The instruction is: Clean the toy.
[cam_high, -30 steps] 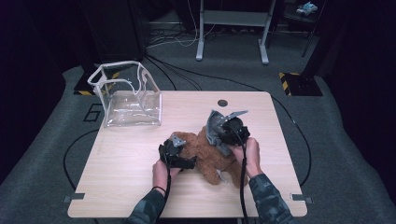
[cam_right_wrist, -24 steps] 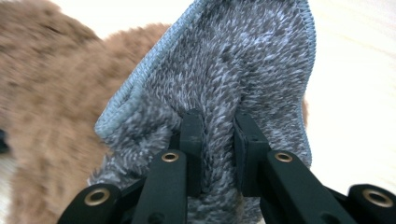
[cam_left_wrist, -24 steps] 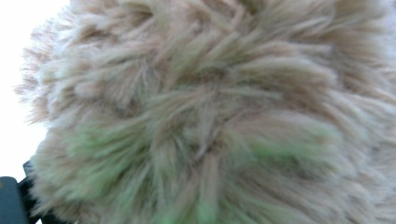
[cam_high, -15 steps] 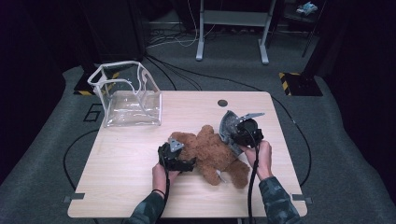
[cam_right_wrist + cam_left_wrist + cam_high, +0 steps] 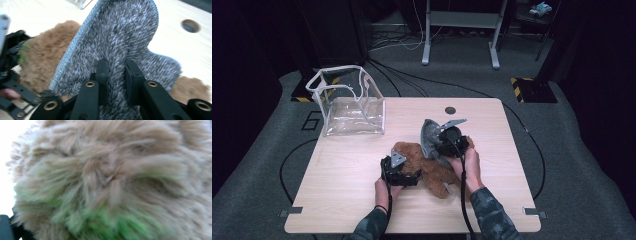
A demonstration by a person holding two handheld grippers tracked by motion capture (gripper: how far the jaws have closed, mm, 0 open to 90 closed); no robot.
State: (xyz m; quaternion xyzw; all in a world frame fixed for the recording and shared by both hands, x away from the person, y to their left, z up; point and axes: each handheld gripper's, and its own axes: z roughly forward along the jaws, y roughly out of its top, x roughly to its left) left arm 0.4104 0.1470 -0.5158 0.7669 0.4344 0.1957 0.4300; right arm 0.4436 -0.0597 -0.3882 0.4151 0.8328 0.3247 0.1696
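A brown teddy bear (image 5: pixel 434 175) lies on the wooden table (image 5: pixel 342 170), near its front edge. My left gripper (image 5: pixel 404 176) sits on the bear's head end, and brown fur (image 5: pixel 112 177) presses right up to its camera, hiding the jaws. My right gripper (image 5: pixel 439 143) is shut on a fold of grey knitted cloth (image 5: pixel 428 134), which stands up just above the bear. In the right gripper view the two black pads pinch the grey cloth (image 5: pixel 117 37) at my right gripper (image 5: pixel 117 68), with the bear (image 5: pixel 42 55) and my left gripper (image 5: pixel 12 50) behind at the left.
A clear plastic bag with white trim (image 5: pixel 347 102) stands open at the table's back left corner. A round hole (image 5: pixel 450 110) is in the tabletop at the back middle. Cables and a metal stand lie on the floor beyond.
My right gripper swung right with the grey cloth, then came back left over the bear. The cloth now stands more upright. My left hand has stayed on the bear.
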